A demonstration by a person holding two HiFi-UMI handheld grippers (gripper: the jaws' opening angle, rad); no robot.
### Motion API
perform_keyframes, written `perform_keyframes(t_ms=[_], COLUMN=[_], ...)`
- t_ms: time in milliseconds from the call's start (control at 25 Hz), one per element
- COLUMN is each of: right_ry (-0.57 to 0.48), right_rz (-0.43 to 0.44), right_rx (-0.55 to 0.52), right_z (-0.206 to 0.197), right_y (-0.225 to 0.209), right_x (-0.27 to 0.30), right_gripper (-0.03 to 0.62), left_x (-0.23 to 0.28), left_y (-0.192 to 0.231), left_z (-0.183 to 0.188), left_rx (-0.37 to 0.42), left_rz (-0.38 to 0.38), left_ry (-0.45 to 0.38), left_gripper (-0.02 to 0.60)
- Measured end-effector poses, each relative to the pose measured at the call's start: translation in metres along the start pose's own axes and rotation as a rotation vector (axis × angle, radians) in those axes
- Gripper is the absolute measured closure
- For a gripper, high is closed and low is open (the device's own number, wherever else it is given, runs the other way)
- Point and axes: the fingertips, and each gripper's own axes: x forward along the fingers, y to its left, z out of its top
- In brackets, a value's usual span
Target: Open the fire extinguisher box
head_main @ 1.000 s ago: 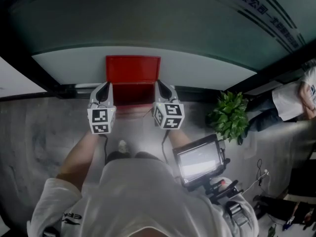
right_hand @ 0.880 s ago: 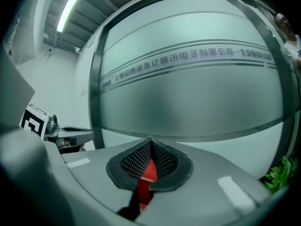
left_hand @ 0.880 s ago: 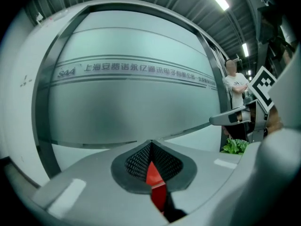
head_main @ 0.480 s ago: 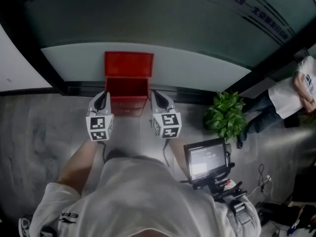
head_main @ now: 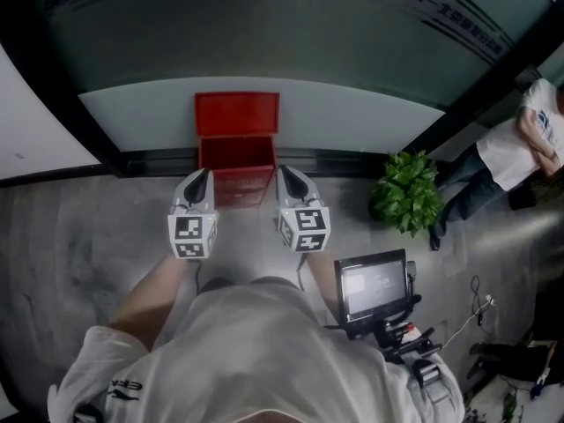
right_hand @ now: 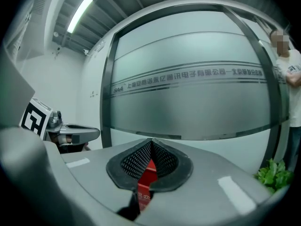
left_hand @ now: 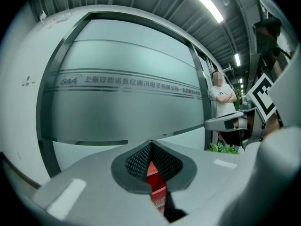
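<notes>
The left claw (head_main: pixel 199 181) and right claw (head_main: pixel 285 178), both closed and empty, hover near the fire extinguisher box (head_main: pixel 236 188) at the floor's far edge; nudging its seemingly raised lid (head_main: pixel 236 113) could slam it.

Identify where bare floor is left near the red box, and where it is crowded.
Bare floor lies left of the red box. A narrower strip separates box and plant. The right is crowded: plant, monitor, a person.
</notes>
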Motion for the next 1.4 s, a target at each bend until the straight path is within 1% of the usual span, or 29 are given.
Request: perform_keyframes(t_ms=[200, 440, 600, 880, 1080, 1400], right_ry=[0.002, 0.02, 0.034, 0.038, 0.049, 0.053], right_rz=[0.005, -0.005, -0.011, -0.009, -0.015, -0.009], right_rx=[0.007, 0.008, 0.008, 0.012, 0.024, 0.024], right_z=[-0.005, -0.022, -0.029, -0.028, -0.033, -0.033], right_y=[0.018, 0.032, 0.034, 0.035, 0.034, 0.039], right_x=[-0.011, -0.026, -0.023, -0.033, -0.024, -0.019], right_gripper=[0.582, 0.582, 0.582, 0.583, 0.583, 0.583], left_x=[-0.021, -0.041, -0.037, -0.04, -0.033, -0.035], left_y=[0.004, 0.005, 0.009, 0.001, 0.008, 0.016], left_z=[-0.008, -0.024, -0.031, -0.025, -0.029, -0.029], left_rx=[-0.015, -0.031, -0.034, -0.032, -0.033, -0.024], left_rz=[0.004, -0.005, -0.015, -0.022, -0.025, -0.02], left_ry=[0.007, 0.018, 0.029, 0.028, 0.033, 0.039], left_gripper=[0.58, 0.58, 0.58, 0.58, 0.58, 0.58])
